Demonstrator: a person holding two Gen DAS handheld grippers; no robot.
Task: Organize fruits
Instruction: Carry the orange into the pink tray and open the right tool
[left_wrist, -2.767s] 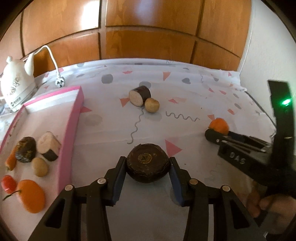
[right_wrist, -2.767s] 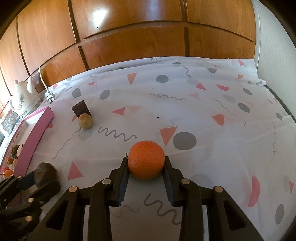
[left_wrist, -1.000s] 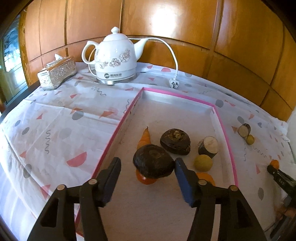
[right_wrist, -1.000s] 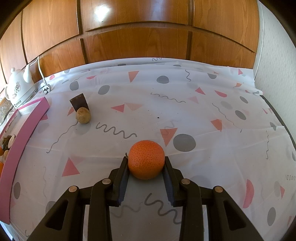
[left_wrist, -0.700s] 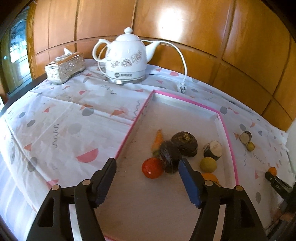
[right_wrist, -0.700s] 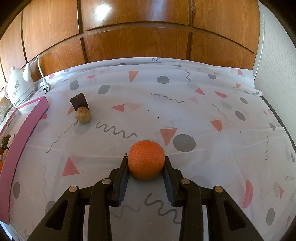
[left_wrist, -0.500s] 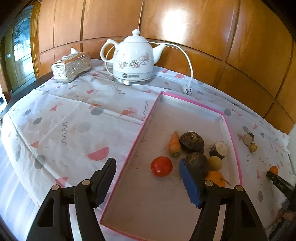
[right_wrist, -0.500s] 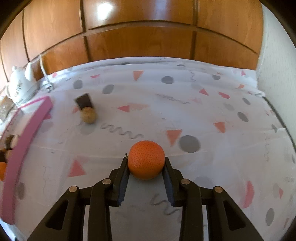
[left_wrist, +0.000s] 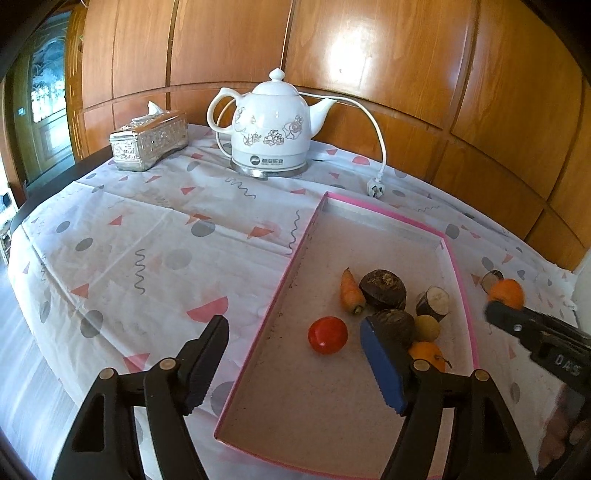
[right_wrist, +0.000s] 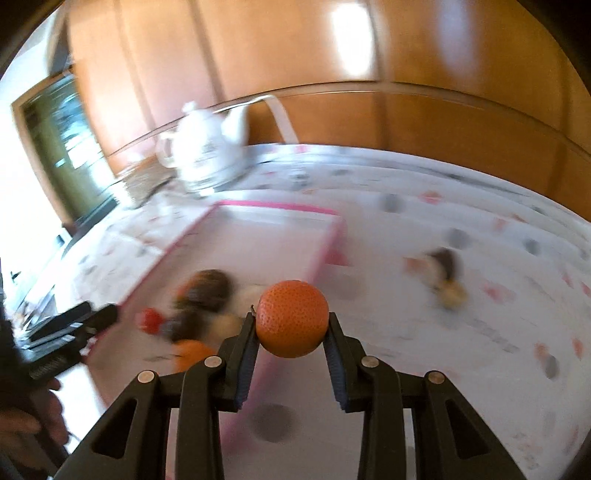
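Note:
My left gripper (left_wrist: 295, 360) is open and empty above the near end of the pink-rimmed tray (left_wrist: 303, 240). In the tray lie a red tomato (left_wrist: 327, 335), a carrot (left_wrist: 352, 294), two dark round fruits (left_wrist: 383, 289), a cut dark piece (left_wrist: 433, 302), a small yellow fruit (left_wrist: 427, 328) and an orange fruit (left_wrist: 426, 355). My right gripper (right_wrist: 291, 332) is shut on an orange (right_wrist: 291, 318) and holds it by the tray's right rim (right_wrist: 325, 254); it also shows in the left wrist view (left_wrist: 506, 293). This view is blurred.
A white electric kettle (left_wrist: 271, 125) with cord and plug (left_wrist: 376, 190) stands behind the tray. A silver tissue box (left_wrist: 149, 140) sits at the far left. A cut dark piece and a small yellow fruit (right_wrist: 448, 293) lie on the cloth right of the tray.
My left gripper let the dark round fruit go into the tray, opened and drew back. My right gripper swung left toward the tray with the orange.

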